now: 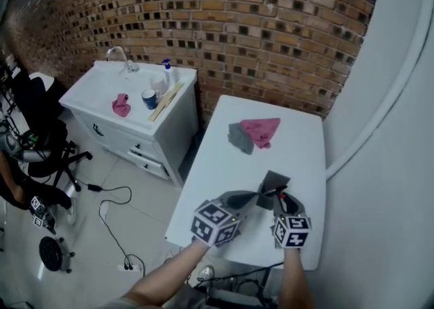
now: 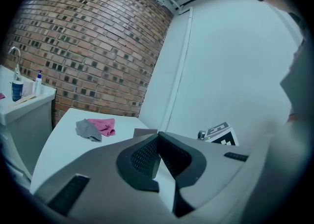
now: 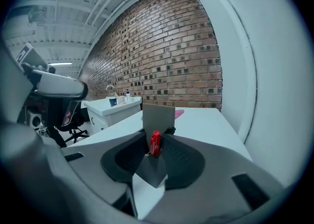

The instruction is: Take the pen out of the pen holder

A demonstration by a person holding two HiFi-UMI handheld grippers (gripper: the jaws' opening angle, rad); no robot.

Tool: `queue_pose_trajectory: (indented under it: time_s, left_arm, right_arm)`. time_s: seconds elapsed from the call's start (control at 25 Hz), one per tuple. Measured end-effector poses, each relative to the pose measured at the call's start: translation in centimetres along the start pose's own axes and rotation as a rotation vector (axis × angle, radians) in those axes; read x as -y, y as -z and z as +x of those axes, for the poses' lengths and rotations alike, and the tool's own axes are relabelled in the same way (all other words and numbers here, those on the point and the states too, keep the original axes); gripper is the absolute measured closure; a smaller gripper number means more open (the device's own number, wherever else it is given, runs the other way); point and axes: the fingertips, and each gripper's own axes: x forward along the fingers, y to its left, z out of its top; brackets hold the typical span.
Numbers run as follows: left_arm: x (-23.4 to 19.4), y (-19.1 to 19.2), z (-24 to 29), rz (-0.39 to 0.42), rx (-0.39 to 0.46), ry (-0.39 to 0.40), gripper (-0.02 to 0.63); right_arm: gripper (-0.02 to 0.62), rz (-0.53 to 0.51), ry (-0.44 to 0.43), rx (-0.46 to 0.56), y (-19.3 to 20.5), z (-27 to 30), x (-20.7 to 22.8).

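Note:
A grey pen holder (image 1: 273, 180) stands on the white table (image 1: 224, 165) near its front edge. In the right gripper view it rises as a grey panel (image 3: 159, 112) just behind the jaw tips. A red pen (image 3: 155, 144) stands upright between the jaws of my right gripper (image 3: 156, 138), and both pads press on it. From the head view the pen (image 1: 282, 197) shows as a red spot at my right gripper (image 1: 284, 200). My left gripper (image 1: 258, 197) is shut, its tips (image 2: 158, 137) right at the holder's near edge (image 2: 143, 132). Whether they pinch that edge I cannot tell.
A pink cloth (image 1: 261, 128) and a grey cloth (image 1: 239, 138) lie at the table's far end. A white sink cabinet (image 1: 129, 97) stands to the left, a white wall (image 1: 380, 165) close on the right. Cables (image 1: 115, 213) run over the floor by the table.

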Motion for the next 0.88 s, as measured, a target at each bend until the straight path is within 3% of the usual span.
queue_pose_trajectory:
  time_s: [0.24, 0.48, 0.88]
  left_arm:
    - [-0.1, 0.0, 0.3, -0.008, -0.007, -0.003, 0.606]
    - [0.0, 0.3, 0.4, -0.006, -0.010, 0.000, 0.606]
    - [0.5, -1.0, 0.0, 0.018, 0.015, 0.001, 0.606]
  right_arm:
    - [0.532, -0.008, 0.004, -0.008, 0.1, 0.2, 0.1]
    - [0.535, -0.029, -0.018, 0.002, -0.3, -0.2, -0.1]
    - [0.535, -0.056, -0.048, 0.078, -4.2, -2.9, -1.2]
